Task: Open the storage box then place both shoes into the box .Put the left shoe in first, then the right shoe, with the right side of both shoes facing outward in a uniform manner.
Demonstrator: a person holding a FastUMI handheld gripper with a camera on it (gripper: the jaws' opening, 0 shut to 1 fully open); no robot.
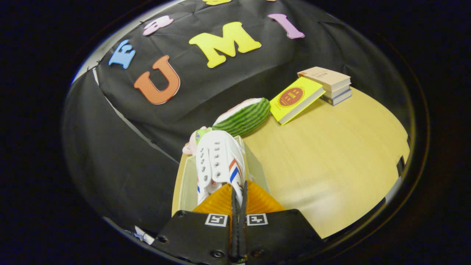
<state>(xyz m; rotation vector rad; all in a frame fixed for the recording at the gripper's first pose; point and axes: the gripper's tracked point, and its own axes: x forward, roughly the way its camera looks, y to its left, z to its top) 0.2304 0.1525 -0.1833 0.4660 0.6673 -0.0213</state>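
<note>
The tongs (pixel 238 191) pinch the white shoe (pixel 220 162) by its edge, it seems, and hold it over the open box (pixel 186 184), ready to drop in.

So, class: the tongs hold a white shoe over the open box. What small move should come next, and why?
Probably lower it a little further into the storage box, then open. The tongs are pinched shut on the white shoe, which hangs with its toe up above the box's rim, so it is not yet seated. Whether another shoe lies inside cannot be told.
</note>
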